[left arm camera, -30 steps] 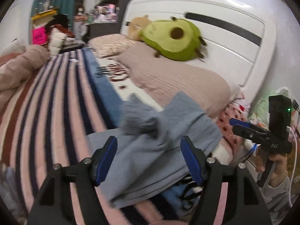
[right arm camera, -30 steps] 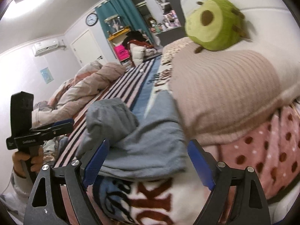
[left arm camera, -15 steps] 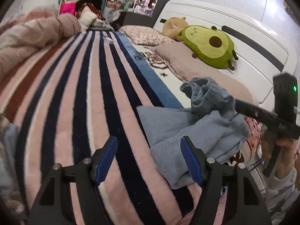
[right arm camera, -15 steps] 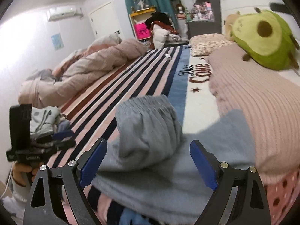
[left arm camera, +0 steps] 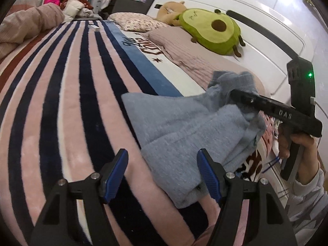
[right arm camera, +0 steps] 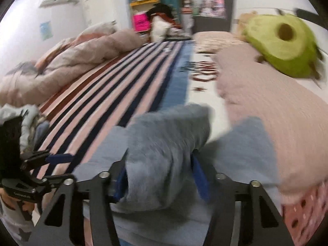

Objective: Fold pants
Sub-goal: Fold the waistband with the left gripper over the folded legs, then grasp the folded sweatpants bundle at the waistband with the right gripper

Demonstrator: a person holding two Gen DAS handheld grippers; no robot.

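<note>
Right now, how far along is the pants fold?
Early. Done: nothing tidy yet; the grey pants lie rumpled on the striped blanket. In hand: the right hand-held gripper has clamped a bunched end. Left: the left hand-held gripper is open; flattening and folding remain.

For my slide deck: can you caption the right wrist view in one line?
Right gripper shut on a bunched end of the grey pants above the striped blanket.

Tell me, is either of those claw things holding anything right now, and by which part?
The right gripper is closed on a bunched-up end of the grey pants; which end is unclear. The left gripper is open and empty.
</note>
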